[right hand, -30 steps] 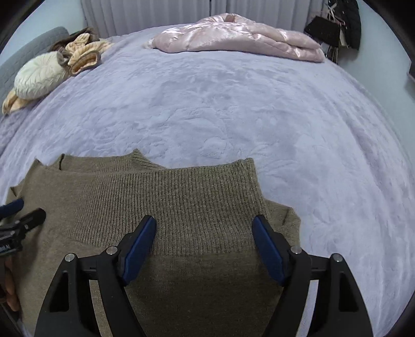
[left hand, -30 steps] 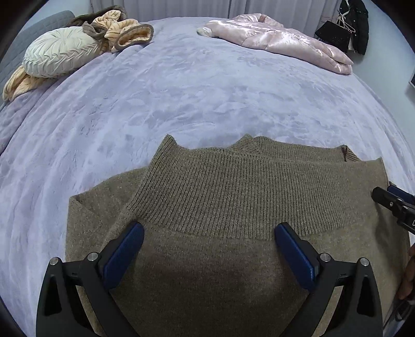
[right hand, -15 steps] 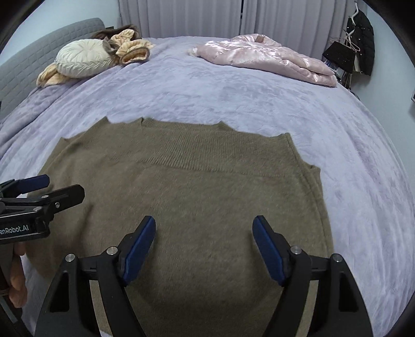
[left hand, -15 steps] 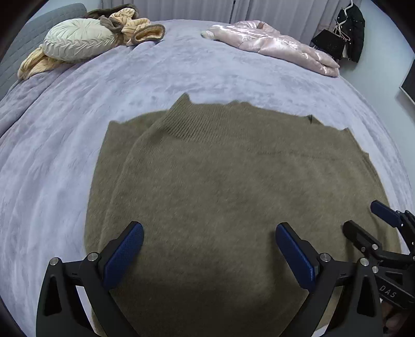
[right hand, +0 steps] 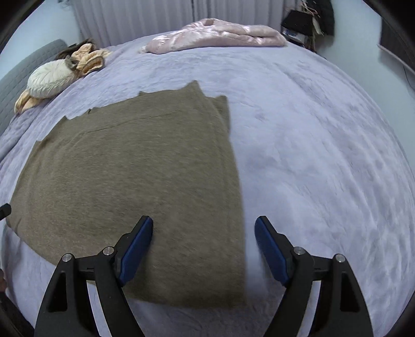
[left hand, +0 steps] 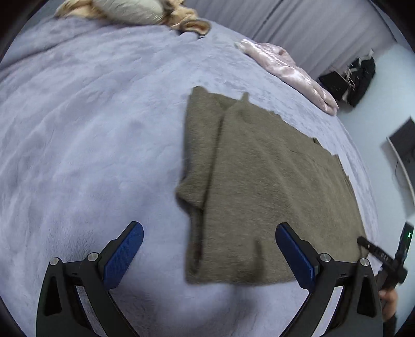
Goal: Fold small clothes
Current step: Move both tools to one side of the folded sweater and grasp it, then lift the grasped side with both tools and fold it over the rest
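An olive-brown knit sweater (left hand: 259, 186) lies flat and folded on the lavender bed cover (left hand: 90, 129). It also shows in the right wrist view (right hand: 135, 181). My left gripper (left hand: 208, 255) is open and empty, above the sweater's near left corner. My right gripper (right hand: 203, 250) is open and empty, above the sweater's near right edge. The tip of the right gripper shows at the right edge of the left wrist view (left hand: 376, 255).
A pink satin jacket (right hand: 215, 36) lies at the far side of the bed. A cream round cushion (right hand: 50, 77) and peach clothes (right hand: 89, 58) lie at the far left. Dark bags (right hand: 308, 19) hang by the curtain.
Both grippers have pulled back and up from the sweater. The left view has swung left, the right view right. The sweater lies still and shows whole.
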Demonstrator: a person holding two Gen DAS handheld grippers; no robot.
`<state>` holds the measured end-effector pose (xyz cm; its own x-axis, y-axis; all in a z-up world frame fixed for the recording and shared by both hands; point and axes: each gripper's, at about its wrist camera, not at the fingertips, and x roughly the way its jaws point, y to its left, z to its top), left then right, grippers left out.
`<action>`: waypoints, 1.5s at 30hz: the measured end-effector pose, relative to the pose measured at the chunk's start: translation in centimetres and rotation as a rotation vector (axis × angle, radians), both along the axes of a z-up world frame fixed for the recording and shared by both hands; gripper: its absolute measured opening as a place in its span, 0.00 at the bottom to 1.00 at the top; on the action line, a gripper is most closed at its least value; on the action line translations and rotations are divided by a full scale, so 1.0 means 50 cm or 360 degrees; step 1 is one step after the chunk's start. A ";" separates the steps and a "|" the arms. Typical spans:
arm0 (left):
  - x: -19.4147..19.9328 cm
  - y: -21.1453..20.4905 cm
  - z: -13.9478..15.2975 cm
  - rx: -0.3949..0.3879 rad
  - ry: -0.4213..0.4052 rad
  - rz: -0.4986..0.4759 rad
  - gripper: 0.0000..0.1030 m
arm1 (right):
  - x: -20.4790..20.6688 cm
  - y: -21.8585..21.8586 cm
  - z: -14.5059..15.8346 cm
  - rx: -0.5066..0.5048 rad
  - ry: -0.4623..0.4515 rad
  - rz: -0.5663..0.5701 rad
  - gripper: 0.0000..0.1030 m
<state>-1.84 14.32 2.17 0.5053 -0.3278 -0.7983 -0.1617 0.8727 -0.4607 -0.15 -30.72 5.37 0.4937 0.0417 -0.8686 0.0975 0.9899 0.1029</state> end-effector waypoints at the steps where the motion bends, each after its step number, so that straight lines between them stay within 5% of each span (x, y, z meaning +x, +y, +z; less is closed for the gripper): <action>1: 0.008 0.015 -0.014 -0.0098 0.0034 0.0012 0.99 | -0.013 -0.011 0.012 0.0012 0.0002 -0.0078 0.81; 5: 0.041 -0.003 -0.022 -0.0226 0.0015 -0.0087 0.99 | -0.045 0.018 0.070 0.0068 -0.0134 -0.0063 0.81; 11: 0.083 -0.067 -0.037 -0.0281 0.0021 -0.0195 0.98 | -0.009 0.131 0.093 0.0018 -0.0119 0.0160 0.81; 14: 0.073 -0.063 -0.041 -0.0291 -0.0016 -0.0128 0.60 | 0.019 0.196 0.107 0.0006 -0.0112 0.0276 0.81; 18: 0.054 -0.031 -0.062 -0.0396 -0.0086 -0.0023 0.44 | 0.089 0.295 0.129 0.0071 -0.0045 0.0449 0.81; 29: 0.053 -0.035 -0.078 -0.0372 -0.0187 -0.0039 0.44 | 0.345 0.657 0.063 0.0106 0.0384 0.0678 0.81; 36: 0.045 -0.049 -0.074 -0.0270 -0.0235 -0.0043 0.44 | 0.392 0.807 -0.001 -0.0052 0.0565 0.0699 0.81; 41: 0.048 -0.054 -0.075 -0.0266 -0.0245 -0.0054 0.39 | 0.389 0.875 -0.054 -0.0398 0.0664 0.0760 0.80; 45: 0.034 -0.053 -0.063 -0.0294 -0.0220 -0.0064 0.23 | 0.379 0.863 -0.044 -0.0467 0.0570 0.0802 0.23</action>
